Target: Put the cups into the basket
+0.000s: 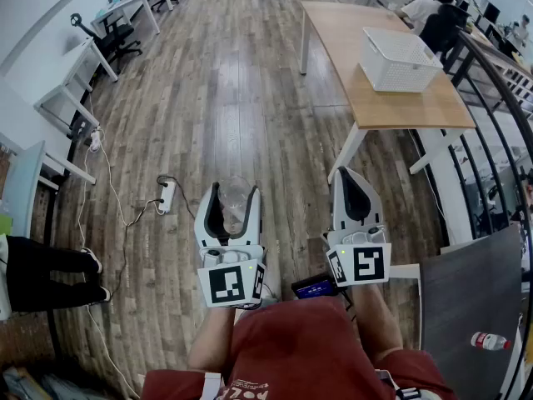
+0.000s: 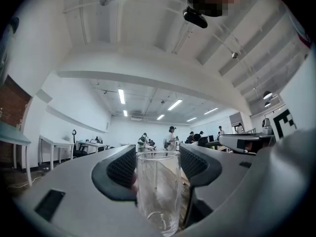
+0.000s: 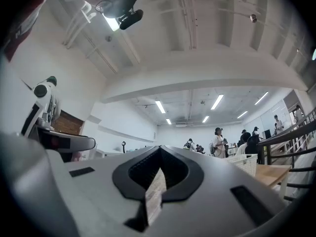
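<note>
Cup [image 2: 157, 191], clear glass, one seen: upright between the jaws of the left hand-held gripper [image 1: 236, 194], which are closed onto its sides, with the rim level with the pad tops. It is carried over the wood floor, well apart from the basket.

Right hand-held gripper [image 1: 350, 177]: jaws brought together at the tips, nothing between them.

Basket [image 1: 391, 73], white, slatted: stands on the wooden counter [image 1: 400, 111], ahead and to the right. It seems empty, though its floor is only partly visible at this angle.

Step in hand: transport of the cup. The next move likely calls for walking to the counter, lifting the cup over the basket rim, lowering it upright and then parting the jaws.

Writing: black-and-white square markers on both gripper cubes; no legible words. The bottle [image 1: 487, 340] at lower right has a red label, unreadable.
</note>
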`<state>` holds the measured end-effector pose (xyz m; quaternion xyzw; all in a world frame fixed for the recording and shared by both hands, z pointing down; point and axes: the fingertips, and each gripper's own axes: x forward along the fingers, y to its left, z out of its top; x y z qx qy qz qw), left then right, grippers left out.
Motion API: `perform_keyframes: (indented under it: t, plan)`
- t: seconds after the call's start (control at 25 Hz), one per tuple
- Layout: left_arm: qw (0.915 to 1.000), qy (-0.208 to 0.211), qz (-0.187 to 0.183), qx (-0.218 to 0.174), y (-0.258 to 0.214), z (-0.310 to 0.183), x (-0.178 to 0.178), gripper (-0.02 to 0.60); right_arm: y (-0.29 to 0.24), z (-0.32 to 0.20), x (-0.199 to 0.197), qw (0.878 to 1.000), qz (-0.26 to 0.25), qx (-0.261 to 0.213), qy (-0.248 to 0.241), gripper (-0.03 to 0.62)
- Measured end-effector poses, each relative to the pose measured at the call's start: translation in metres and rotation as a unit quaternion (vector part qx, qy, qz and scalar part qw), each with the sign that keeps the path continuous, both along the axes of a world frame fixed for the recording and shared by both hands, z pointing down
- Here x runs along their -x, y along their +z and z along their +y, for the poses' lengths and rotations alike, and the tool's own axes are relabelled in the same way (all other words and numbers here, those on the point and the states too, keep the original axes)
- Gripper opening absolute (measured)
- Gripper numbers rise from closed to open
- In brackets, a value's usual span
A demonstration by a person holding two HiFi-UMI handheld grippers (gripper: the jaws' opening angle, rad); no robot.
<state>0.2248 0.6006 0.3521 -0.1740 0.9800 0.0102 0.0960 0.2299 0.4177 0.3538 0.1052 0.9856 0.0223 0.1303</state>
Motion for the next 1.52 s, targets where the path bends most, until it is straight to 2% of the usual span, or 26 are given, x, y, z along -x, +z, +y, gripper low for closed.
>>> perform_keyframes:
  t: [0.56,1.08,1.32,1.52]
  plan:
    - [0.9998,0.014,0.017,-0.001,0.009,-0.025,-0.007,0.281,0.009,-0.025,-0.009,1.000,0.014,0.002,0.008,0.009]
    - [0.9991,0.034,0.025,-0.008,0.016,-0.091,-0.014,0.281,0.021,-0.113,-0.029,0.998,0.029,0.033,0.039,0.011]
    - [0.9987,0.034,0.037,-0.008,0.023,-0.120,-0.015,0.281,0.032,-0.146,-0.033,0.997,0.039,0.045,0.041,0.011]
    - [0.9983,0.030,0.048,-0.013,0.028,-0.128,-0.013,0.281,0.036,-0.155,-0.032,0.997,0.038,0.055,0.026,0.011]
